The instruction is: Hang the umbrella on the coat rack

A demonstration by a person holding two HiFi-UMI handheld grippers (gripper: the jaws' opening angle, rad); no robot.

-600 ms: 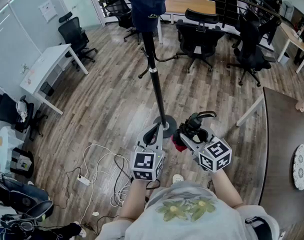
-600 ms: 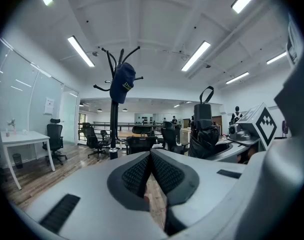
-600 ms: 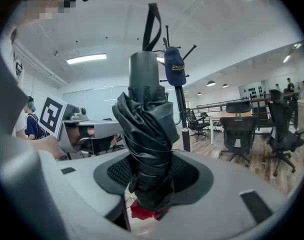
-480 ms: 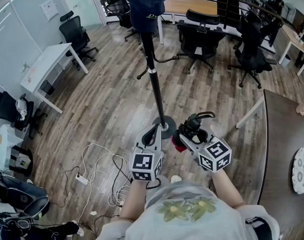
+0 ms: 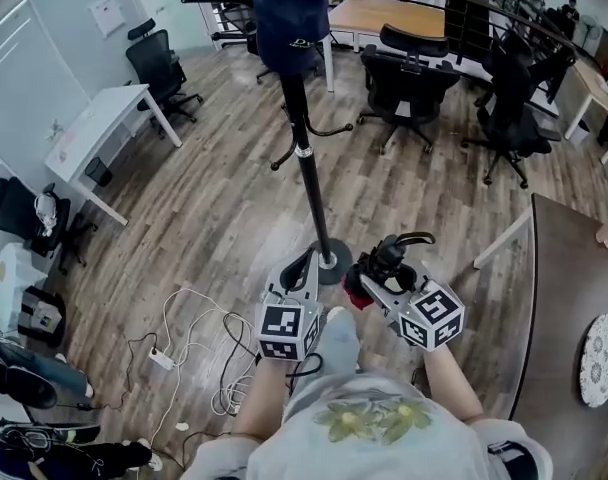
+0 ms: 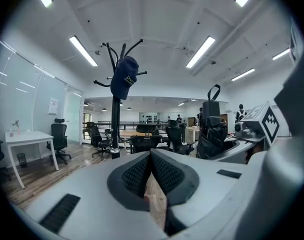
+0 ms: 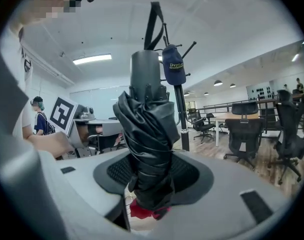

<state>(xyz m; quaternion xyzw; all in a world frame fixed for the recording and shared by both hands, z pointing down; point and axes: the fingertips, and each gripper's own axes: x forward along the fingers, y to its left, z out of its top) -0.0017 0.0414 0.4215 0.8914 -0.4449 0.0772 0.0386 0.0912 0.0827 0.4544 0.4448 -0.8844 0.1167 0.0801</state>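
**Head view.** The folded black umbrella (image 5: 388, 256) sits clamped in the right gripper (image 5: 382, 268). It is held low in front of the person, near the foot of the coat rack (image 5: 308, 183) but apart from it. The left gripper (image 5: 306, 264) hovers just beside, its jaws pressed together on nothing. By my reading the task is at the approach stage: the umbrella is in hand, and the lift and the hooking are both not yet done. A dark blue cap (image 5: 289, 13) covers the rack's top, which the frame edge also cuts. The upper hooks cannot be seen here, only the lower hooks (image 5: 284, 156).

**Left gripper view.** The two pads meet along a closed seam, with bare floor showing beneath them. The rack (image 6: 115, 129) stands well ahead, its upper prongs (image 6: 123, 49) spread above the cap (image 6: 125, 78). Several prongs look free, though they are too thin to count surely. The umbrella (image 6: 212, 129) rises at the right, partly hidden by the other gripper's body.

**Right gripper view.** The jaws press on the umbrella's pleated fabric (image 7: 149, 134), and it stands roughly upright between them. Its strap (image 7: 153, 24) loops upward, and that loop is probably the part to go over a hook. The umbrella hides much of the rack's pole (image 7: 182, 119). A red patch (image 7: 144, 210) shows below the fabric, and I cannot tell what it is.
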